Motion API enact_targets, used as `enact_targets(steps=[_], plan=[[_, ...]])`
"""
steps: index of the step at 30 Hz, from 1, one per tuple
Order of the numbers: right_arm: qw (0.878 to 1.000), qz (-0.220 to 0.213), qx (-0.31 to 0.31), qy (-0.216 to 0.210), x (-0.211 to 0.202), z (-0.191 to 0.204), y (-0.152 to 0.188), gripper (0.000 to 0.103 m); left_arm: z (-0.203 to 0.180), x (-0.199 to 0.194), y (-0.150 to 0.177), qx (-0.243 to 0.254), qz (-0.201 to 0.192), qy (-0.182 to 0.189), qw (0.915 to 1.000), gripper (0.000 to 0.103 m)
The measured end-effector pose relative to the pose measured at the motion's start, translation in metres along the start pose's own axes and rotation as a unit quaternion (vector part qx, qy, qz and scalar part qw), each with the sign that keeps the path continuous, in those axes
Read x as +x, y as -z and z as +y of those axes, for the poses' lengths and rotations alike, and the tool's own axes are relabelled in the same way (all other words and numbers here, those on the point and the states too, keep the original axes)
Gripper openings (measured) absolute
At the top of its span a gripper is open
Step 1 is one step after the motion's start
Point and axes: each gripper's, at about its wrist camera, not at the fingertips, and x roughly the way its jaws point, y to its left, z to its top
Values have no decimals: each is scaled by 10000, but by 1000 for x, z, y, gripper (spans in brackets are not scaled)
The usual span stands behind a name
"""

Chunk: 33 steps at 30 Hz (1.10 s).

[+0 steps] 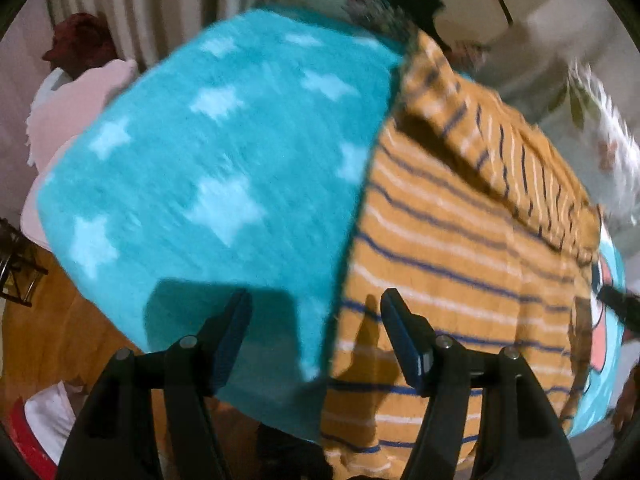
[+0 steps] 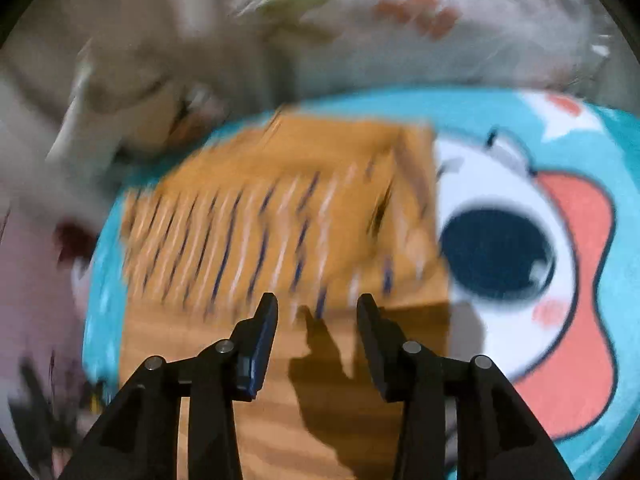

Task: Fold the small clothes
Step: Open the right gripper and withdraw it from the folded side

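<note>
An orange garment with blue and white stripes (image 1: 460, 240) lies on a teal blanket with pale stars (image 1: 208, 152); one edge is folded over at its far side. My left gripper (image 1: 316, 300) is open and empty, hovering over the garment's left edge where it meets the blanket. In the right wrist view the same striped garment (image 2: 280, 208) lies blurred on the teal blanket with a cartoon face (image 2: 520, 240). My right gripper (image 2: 318, 302) is open and empty just above the garment's near part.
A pink cloth (image 1: 76, 108) and a dark red item (image 1: 80, 38) lie at the far left. White floral bedding (image 1: 592, 120) lies at the right, also across the top of the right wrist view (image 2: 400, 12). A wooden floor (image 1: 60, 340) shows at lower left.
</note>
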Motion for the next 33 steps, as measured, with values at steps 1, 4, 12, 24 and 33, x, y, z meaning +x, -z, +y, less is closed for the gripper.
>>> enact_targets(steps=[1, 4, 12, 24, 33], plan=[[9990, 303, -208, -255, 4, 3, 21, 45, -3, 4, 3, 57, 50, 18, 10000, 66], [9924, 871, -801, -342, 14, 13, 72, 44, -16, 6, 16, 391, -127, -223, 9989, 66], [9958, 698, -521, 284, -27, -47, 153, 44, 4, -13, 51, 477, -236, -366, 9979, 66], [9846, 1035, 515, -1313, -23, -58, 171, 55, 27, -15, 69, -402, 220, 975, 9942, 73], [9788, 1123, 659, -1582, -28, -57, 180, 59, 16, 1, 95, -632, 618, 1337, 9871, 74]])
